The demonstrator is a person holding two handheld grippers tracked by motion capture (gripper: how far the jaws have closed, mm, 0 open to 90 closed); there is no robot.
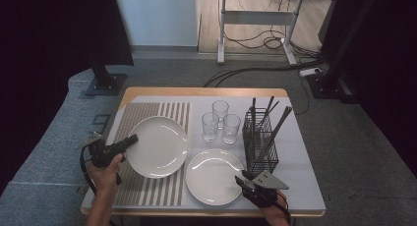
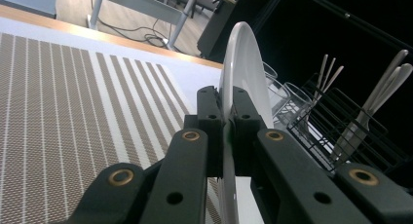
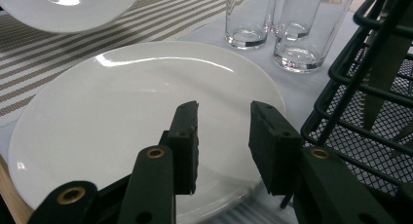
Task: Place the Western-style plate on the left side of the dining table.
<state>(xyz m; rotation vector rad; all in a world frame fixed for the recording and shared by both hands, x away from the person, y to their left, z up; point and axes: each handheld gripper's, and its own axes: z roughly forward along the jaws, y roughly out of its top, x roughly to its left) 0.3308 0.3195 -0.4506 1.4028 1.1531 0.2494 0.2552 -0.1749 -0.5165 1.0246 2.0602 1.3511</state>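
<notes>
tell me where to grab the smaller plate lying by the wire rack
Take the smaller plate by its near rim, coming in low from the person's side, one jaw above the lip and one below. It lies flat, so likely only the thin rim fits the jaws; the wire rack crowds its right and the glasses stand behind it.

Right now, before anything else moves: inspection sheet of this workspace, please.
Surface: wooden-edged table, grey cover, brown striped placemat.
Job's things: large round white plate, rim clamped; smaller white plate lying flat.
Clutter: three clear glasses; black wire basket of cutlery.
Grippers: left gripper shut on the large plate; right gripper jaws apart, empty, over the smaller plate.
Cables: black floor cables behind the table.
Surroundings: grey carpet, white-legged desk.
</notes>
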